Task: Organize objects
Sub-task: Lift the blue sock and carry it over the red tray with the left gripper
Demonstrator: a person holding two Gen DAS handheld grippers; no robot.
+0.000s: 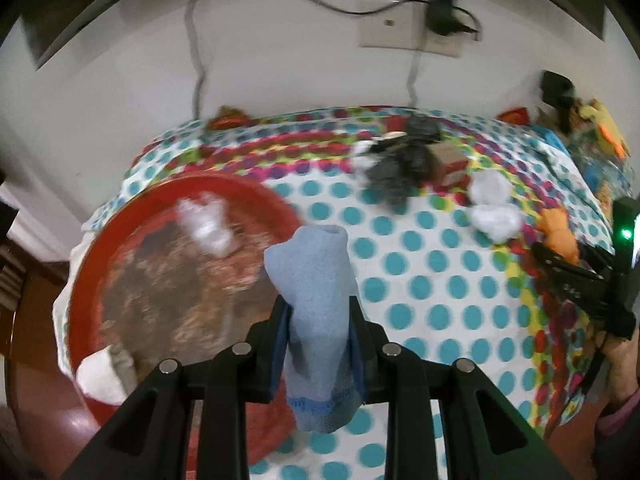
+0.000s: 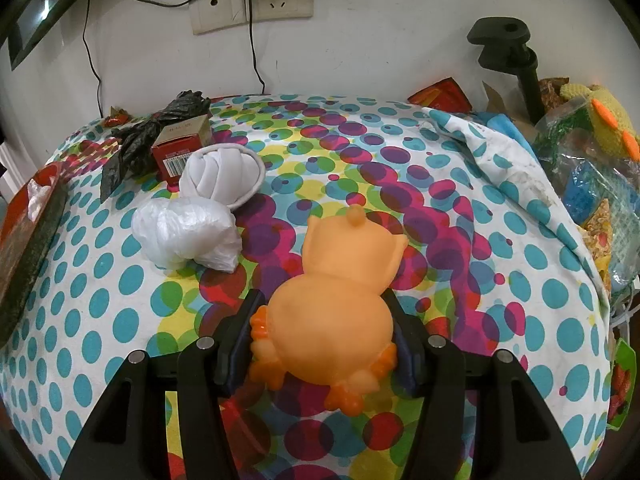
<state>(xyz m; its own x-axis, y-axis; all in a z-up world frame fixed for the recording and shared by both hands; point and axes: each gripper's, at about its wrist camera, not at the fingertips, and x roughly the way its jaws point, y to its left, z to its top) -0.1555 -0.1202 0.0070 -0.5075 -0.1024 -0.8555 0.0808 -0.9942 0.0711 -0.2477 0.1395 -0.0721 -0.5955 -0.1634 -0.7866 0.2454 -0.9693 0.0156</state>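
My left gripper (image 1: 318, 312) is shut on a light blue sock (image 1: 316, 320) and holds it upright above the polka-dot table, just right of a red tray (image 1: 86, 280). The tray holds a white crumpled piece (image 1: 208, 224) and a white sock (image 1: 102, 374). My right gripper (image 2: 324, 308) is shut on an orange rubber duck toy (image 2: 332, 304) above the tablecloth. It also shows in the left wrist view (image 1: 560, 264) at the far right. A rolled white sock (image 2: 224, 174) and a white plastic bag (image 2: 188, 234) lie on the cloth to the left.
A red box (image 2: 180, 148) and a black crumpled bag (image 2: 136, 144) sit at the back left. Toys and packets, with a yellow knitted toy (image 2: 604, 120), pile at the right edge. A black clamp stand (image 2: 516, 52) and wall sockets with cables (image 2: 260, 4) are behind.
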